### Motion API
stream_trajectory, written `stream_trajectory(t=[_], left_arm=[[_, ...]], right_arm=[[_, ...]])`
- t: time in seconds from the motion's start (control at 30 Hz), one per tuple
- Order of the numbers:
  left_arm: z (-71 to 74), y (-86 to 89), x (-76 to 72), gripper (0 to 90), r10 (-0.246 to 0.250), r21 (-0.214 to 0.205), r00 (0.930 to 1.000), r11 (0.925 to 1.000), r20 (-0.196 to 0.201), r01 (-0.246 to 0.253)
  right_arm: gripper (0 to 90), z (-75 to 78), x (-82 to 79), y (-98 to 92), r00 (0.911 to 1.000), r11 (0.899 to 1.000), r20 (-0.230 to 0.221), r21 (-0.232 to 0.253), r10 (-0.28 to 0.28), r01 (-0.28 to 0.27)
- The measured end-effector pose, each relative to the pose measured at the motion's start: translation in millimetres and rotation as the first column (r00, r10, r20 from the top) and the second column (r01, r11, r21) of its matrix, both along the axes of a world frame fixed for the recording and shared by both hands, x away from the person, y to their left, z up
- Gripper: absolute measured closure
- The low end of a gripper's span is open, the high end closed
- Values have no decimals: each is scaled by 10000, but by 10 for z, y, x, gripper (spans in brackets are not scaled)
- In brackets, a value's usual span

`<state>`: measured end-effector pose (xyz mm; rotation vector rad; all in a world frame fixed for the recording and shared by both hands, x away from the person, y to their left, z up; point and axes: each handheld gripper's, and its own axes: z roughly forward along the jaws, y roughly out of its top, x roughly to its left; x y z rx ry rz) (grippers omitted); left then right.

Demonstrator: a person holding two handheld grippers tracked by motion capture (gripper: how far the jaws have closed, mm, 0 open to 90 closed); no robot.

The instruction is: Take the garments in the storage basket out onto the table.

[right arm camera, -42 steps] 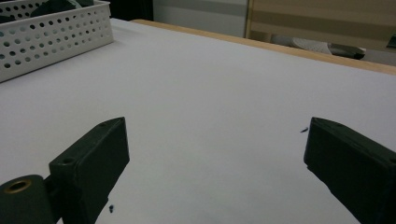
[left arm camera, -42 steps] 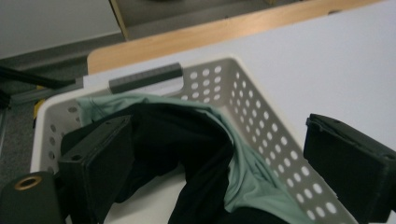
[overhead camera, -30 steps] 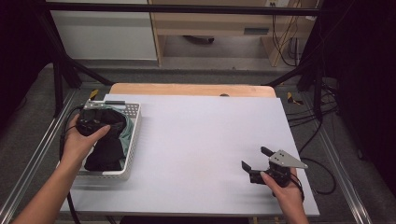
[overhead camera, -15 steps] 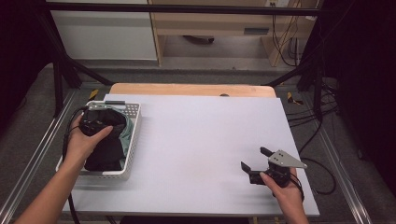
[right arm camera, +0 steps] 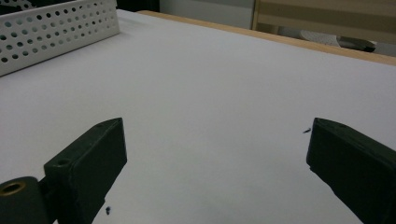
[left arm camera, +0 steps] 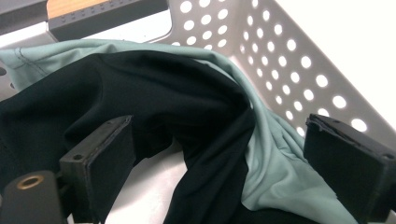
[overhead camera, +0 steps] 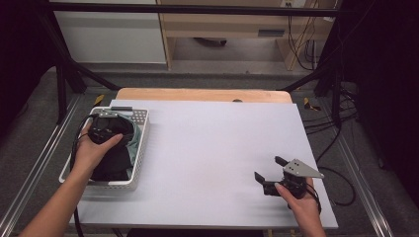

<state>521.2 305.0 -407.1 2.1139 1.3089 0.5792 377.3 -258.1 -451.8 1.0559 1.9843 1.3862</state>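
1. Black garment [left arm camera: 140, 93]: lay bunched in the white perforated basket [overhead camera: 142, 129] at the table's left edge; a raised fold stood between the left gripper's jaws in the left gripper view. No long axis could be read from the heap.
2. Pale green garment [left arm camera: 275, 172]: lay under and beside the black one, running along the basket wall [left arm camera: 289, 60] nearest the table's centre, one edge draped toward the far rim.
3. Left gripper [left arm camera: 215, 154]: down inside the basket, jaws wide apart, gripping nothing. The black fold sat directly ahead, in the gap; the green cloth lay just beside the jaw that showed at the right of that view. Judged: closing here would catch the black fold, possibly the green edge too.
4. Left hand [overhead camera: 96, 148]: over the basket, holding that gripper.
5. Right gripper [overhead camera: 269, 180]: low over the near right of the white table sheet [overhead camera: 212, 148], jaws spread apart and empty, well apart from the basket. Judged the farther tool by a wide margin; the pick fell to the left.
6. Wooden tabletop edge [overhead camera: 197, 94]: showed beyond the sheet.
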Motion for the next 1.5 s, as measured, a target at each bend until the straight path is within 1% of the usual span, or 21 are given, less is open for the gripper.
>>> stream_trajectory(t=[0.17, 0.27, 0.3, 0.43, 0.5, 0.57, 0.73, 0.8, 0.87, 0.93, 1.03, 1.17, 1.27, 1.5], left_arm=[[-22, 22, 17, 87, 58, 74, 9999, 10000, -99, -57], [-23, 25, 17, 99, 100, 65, 9999, 9999, -20, -100], [-30, 17, 16, 103, 81, 128, 10000, 9999, -19, -81], [-49, 9, 27, 101, 71, 190, 9999, 9998, -138, -69], [-55, 10, 30, 99, 93, 174, 9998, 9998, -156, -90], [-80, 17, 45, 95, 146, 186, 9995, 9997, -279, -141], [-113, 23, 70, 88, 187, 129, 9989, 9998, -429, -182], [-119, 23, 77, 87, 173, 126, 9988, 9998, -450, -168], [-116, 27, 77, 88, 271, 229, 9988, 9994, -419, -261], [-113, 32, 79, 90, 312, 214, 9987, 9993, -401, -303], [-113, 34, 84, 94, 301, 240, 9987, 9993, -410, -291], [-125, 37, 100, 93, 248, 262, 9983, 9994, -523, -235], [-144, 35, 108, 91, 240, 234, 9976, 9995, -643, -225], [-158, 30, 115, 92, 186, 174, 9971, 9997, -744, -174]], right_arm=[[51, 1, 1, -1, 10000, 10000, 7, 38, 31, -31], [51, 3, 2, 0, 10000, 10000, 16, 55, 59, -59], [52, 6, 3, 3, 10000, 10000, 16, 52, 63, -63], [51, 7, 0, 14, 9999, 9999, 45, 1, 121, -121], [51, 7, -2, 15, 9999, 9999, 46, -9, 122, -122], [51, 6, -7, 14, 9999, 9999, 51, 7, 104, -104], [51, 2, 0, 9, 9999, 9999, 44, -6, 104, -104], [51, 1, 1, 10, 10000, 10000, 25, 3, 75, -75], [51, -2, 2, 13, 10000, 10000, 8, -33, 69, -69], [51, -2, 1, 18, 10000, 10000, -3, -44, 72, -72], [51, -3, 0, 25, 9999, 9999, -3, -53, 103, -103], [51, -4, 2, 26, 9999, 9999, -13, -59, 115, -116], [51, -4, 3, 21, 10000, 9999, -17, -48, 95, -95], [51, -5, 3, 25, 9999, 9999, -30, -55, 124, -124]])
